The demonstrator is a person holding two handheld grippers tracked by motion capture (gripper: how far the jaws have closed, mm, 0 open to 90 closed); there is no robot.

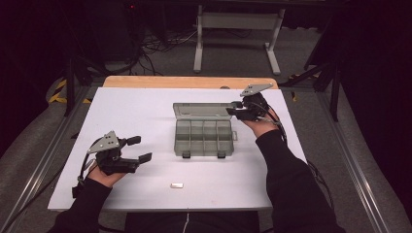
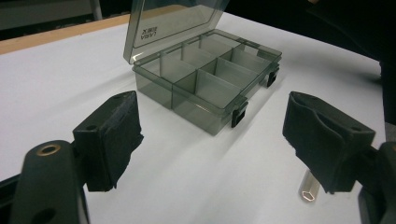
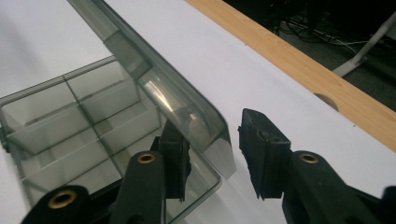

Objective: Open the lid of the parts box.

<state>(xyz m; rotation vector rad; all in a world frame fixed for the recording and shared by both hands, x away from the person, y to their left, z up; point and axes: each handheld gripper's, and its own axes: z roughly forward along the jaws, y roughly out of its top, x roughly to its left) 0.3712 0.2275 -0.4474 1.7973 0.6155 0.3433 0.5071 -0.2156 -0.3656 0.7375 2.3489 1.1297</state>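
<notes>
A smoky clear compartment box (image 1: pixel 203 137) lies mid-table with its lid (image 1: pixel 200 109) raised, its several compartments bare. My right gripper (image 1: pixel 233 108) is at the lid's right corner. In the right gripper view the jaws (image 3: pixel 212 133) straddle that lid corner (image 3: pixel 187 107), one pad behind the plastic, the other a small gap off it. My left gripper (image 1: pixel 139 149) hovers at the table's left, jaws wide apart with nothing between them. In the left gripper view (image 2: pixel 212 116) it faces the box (image 2: pixel 210 74). A small metal hex standoff (image 2: pixel 309 189) lies by one of its jaws, and also near the front edge (image 1: pixel 176 185).
The white table top (image 1: pixel 141 107) has a wooden strip (image 1: pixel 189 81) along its far edge. Beyond stand a grey table frame (image 1: pixel 238 29) and floor cables. Metal rails run along both sides of the table.
</notes>
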